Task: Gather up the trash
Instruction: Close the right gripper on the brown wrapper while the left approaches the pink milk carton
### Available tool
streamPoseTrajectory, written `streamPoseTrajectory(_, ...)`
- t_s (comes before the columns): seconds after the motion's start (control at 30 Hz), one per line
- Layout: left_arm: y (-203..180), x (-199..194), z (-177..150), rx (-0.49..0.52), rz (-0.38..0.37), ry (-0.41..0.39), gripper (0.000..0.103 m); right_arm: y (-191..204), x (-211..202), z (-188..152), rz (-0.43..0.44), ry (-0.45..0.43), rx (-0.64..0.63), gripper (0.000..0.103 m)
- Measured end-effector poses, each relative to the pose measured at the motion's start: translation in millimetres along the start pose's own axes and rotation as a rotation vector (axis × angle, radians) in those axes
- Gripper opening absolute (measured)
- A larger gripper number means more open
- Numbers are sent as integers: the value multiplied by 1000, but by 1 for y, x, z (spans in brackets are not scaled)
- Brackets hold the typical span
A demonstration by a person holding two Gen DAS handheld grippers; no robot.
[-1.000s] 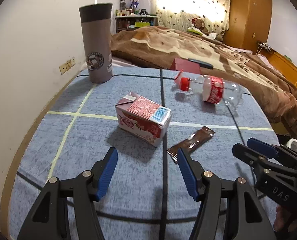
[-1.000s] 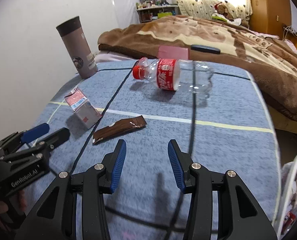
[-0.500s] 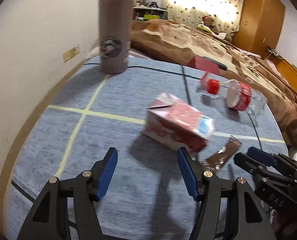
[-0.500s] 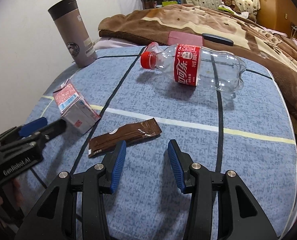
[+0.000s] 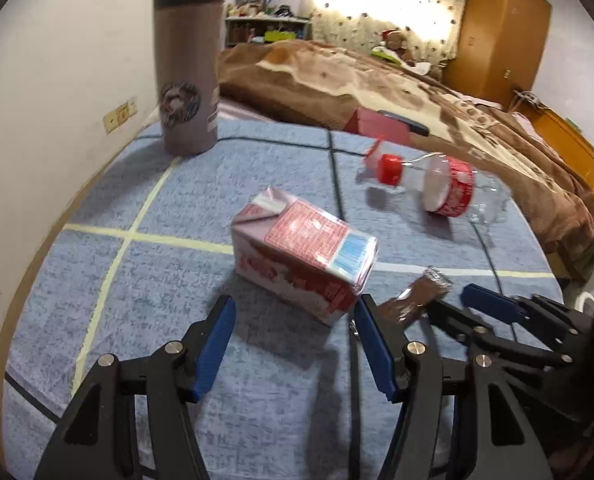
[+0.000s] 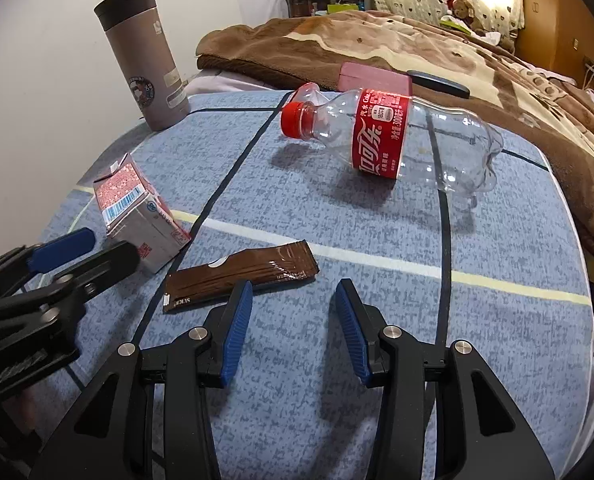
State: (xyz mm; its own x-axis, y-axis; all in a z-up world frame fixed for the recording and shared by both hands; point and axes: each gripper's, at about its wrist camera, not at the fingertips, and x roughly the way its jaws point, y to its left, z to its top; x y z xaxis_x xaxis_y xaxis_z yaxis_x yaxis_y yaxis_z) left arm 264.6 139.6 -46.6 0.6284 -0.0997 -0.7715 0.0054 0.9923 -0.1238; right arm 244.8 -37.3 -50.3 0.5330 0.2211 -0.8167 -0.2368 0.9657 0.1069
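A red and white milk carton [image 5: 303, 254] [image 6: 137, 210] lies on its side on the blue checked tablecloth [image 5: 137, 320]. My left gripper [image 5: 293, 312] stands open just in front of it, the carton's near corner between the fingertips, untouched. A brown snack wrapper [image 6: 241, 278] [image 5: 413, 300] lies flat to the carton's right. My right gripper [image 6: 293, 292] is open over bare cloth, its left fingertip at the wrapper's near edge. An empty clear cola bottle [image 6: 389, 136] [image 5: 437, 186] with a red cap lies on its side farther back.
A tall grey-brown tumbler [image 5: 187, 60] [image 6: 145, 56] stands upright at the far left by the wall. Behind the table a bed with a brown blanket [image 6: 417, 40] carries a pink box [image 6: 373, 78] and a dark remote. The table's right edge drops off near a white bin.
Both grippers have moved forward and lower toward the table. The carton now sits at my left fingertips and the wrapper at my right ones. Neither gripper's opening has changed.
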Motion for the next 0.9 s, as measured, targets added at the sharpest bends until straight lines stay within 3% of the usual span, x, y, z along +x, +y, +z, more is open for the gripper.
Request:
streamPoseTrajectory(0.13, 21, -1, -2, -55, 16, 4, 64, -2, 2, 4, -2, 2, -8, 45)
streamPoseTrajectory(0.3, 54, -9, 2, -105, 99, -25, 64, -5, 6, 8, -10, -5, -24, 45)
streamPoseTrajectory(0.43, 66, -20, 3, -135, 105, -53, 64, -7, 8, 11, 1, -9, -16, 45)
streamPoseTrajectory(0.6, 49, -37, 2, -88, 23, -114, 65, -11, -4, 7, 89, -48, 105, 45)
streamPoseTrajectory(0.7, 35, -29, 8, -53, -15, -103, 65, 0, 0, 8, 129, -29, 106, 45)
streamPoseTrajectory(0.9, 32, -12, 15, -52, -16, -66, 65, 13, 17, 15, 106, -21, 129, 45)
